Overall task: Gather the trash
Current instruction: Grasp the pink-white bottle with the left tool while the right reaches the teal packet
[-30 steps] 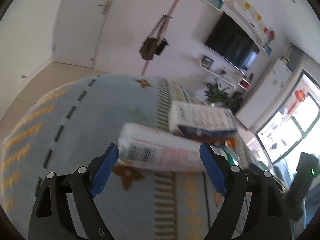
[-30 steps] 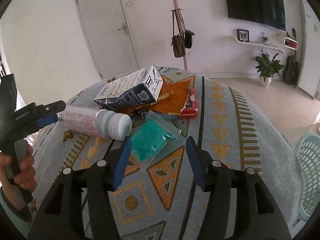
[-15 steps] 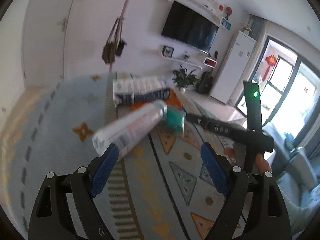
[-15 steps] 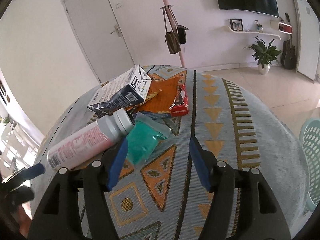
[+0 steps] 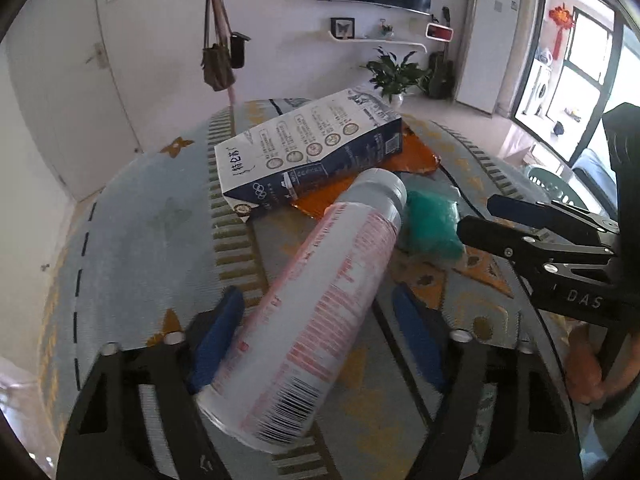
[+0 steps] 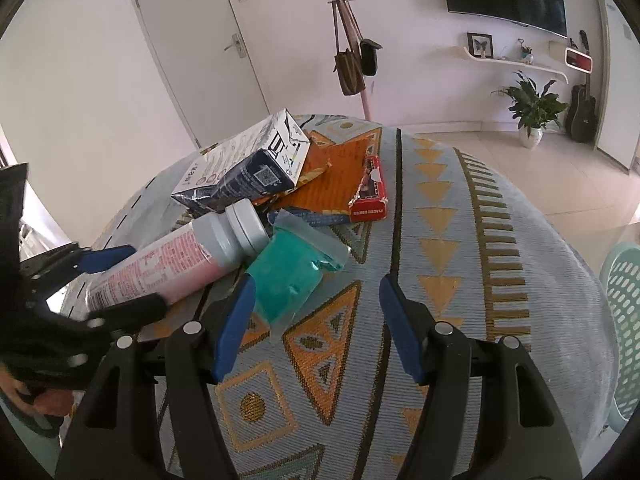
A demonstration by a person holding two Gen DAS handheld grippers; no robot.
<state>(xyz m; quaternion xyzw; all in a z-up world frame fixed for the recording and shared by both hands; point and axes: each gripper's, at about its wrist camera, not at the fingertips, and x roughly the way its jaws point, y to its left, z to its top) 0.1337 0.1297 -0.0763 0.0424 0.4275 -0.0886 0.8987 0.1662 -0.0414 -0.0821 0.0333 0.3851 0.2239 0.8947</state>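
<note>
A white bottle (image 5: 320,300) with pink print and a grey cap lies on the patterned tablecloth (image 6: 460,280), its cap end leaning on a teal plastic bag (image 6: 288,272). My left gripper (image 5: 320,340) straddles the bottle's base. Its jaws are closing, the left pad at the bottle, a small gap at the right pad. From the right wrist view that gripper (image 6: 116,284) brackets the bottle (image 6: 168,264). My right gripper (image 6: 316,320) stands open over the cloth, its left finger beside the teal bag. Behind lie a blue-white carton (image 6: 244,168), an orange wrapper (image 6: 340,176) and a red box (image 6: 370,192).
A pale green perforated basket (image 6: 624,320) stands on the floor off the table's right edge. A person's hand (image 5: 584,368) holds the right gripper's handle. Bags hang on a pink pole (image 6: 352,60) behind the table; a plant (image 6: 532,112) stands by the wall.
My left gripper has rolled and swung round the bottle, which now points away between its fingers, and its jaws have narrowed. The right gripper has barely moved.
</note>
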